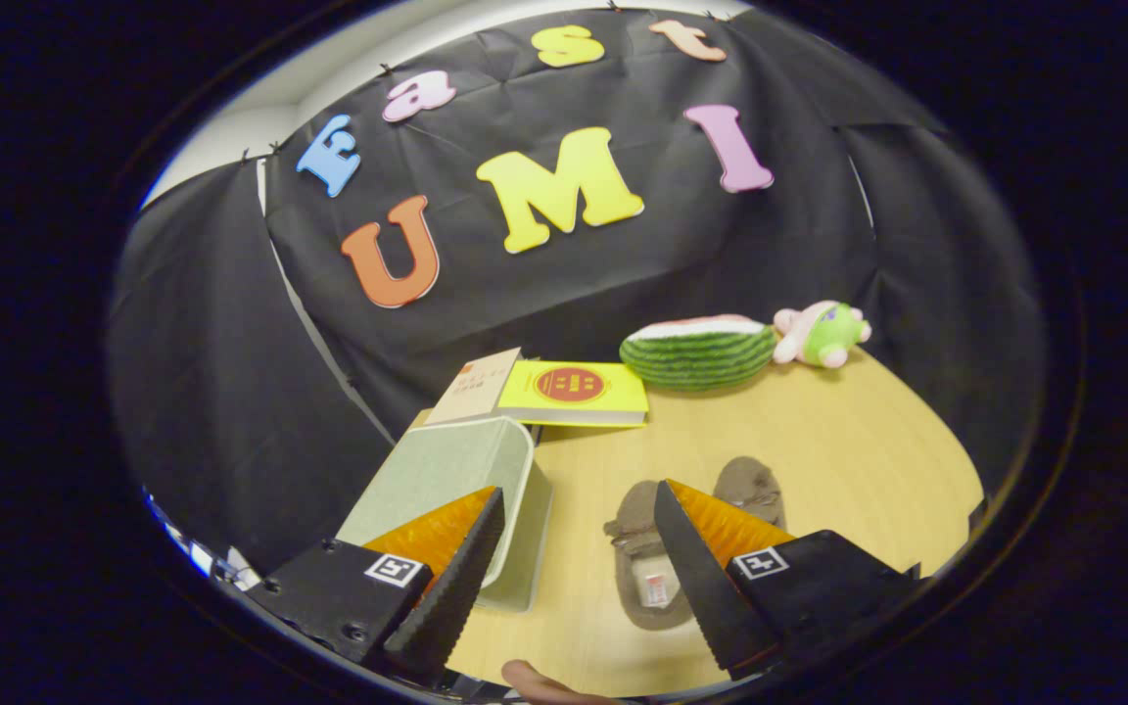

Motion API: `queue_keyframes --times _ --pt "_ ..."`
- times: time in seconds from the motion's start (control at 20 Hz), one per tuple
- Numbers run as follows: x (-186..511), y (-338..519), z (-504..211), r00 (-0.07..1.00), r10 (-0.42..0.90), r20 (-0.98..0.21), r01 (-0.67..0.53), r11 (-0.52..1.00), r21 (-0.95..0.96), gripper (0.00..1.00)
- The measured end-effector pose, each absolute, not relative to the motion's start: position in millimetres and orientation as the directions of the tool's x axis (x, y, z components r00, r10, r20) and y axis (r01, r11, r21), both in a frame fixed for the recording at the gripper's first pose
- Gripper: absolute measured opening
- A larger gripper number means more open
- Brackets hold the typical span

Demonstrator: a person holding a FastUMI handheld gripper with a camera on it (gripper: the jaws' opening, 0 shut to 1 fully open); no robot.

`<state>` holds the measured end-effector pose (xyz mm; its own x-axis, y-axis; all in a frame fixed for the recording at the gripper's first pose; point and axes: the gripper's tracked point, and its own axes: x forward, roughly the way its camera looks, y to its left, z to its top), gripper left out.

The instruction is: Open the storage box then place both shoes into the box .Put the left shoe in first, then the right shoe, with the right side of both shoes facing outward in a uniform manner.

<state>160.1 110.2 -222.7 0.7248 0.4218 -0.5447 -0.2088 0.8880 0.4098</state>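
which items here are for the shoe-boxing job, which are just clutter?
Job:
- storage box, lid shut, by the left finger
- two brown slippers, side by side on the table, partly behind the right finger
- gripper, fingers open, holding nothing

Clutter:
- yellow book
- tan book
- watermelon plush
- pink-and-green plush toy

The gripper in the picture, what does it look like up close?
The gripper has two long wedge-shaped fingers with saw-toothed inner edges and ribbed faces. Each sits on a chunky black block with small screws, and each block carries a square black-and-white marker. The fingers stand apart, open, gripping nothing.
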Motion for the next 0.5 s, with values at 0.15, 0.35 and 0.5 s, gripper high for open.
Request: queue_keyframes --times 0.15,0.35,0.5 --pt "177 131 -247 0.620 0.523 -0.585 -0.211 0.829 0.517 0.99" --pt "196 173 -267 0.454 0.696 -0.556 -0.231 0.695 0.681 0.99" --pt "208 204 -269 0.304 0.837 -0.455 -0.187 0.521 0.833 0.99"
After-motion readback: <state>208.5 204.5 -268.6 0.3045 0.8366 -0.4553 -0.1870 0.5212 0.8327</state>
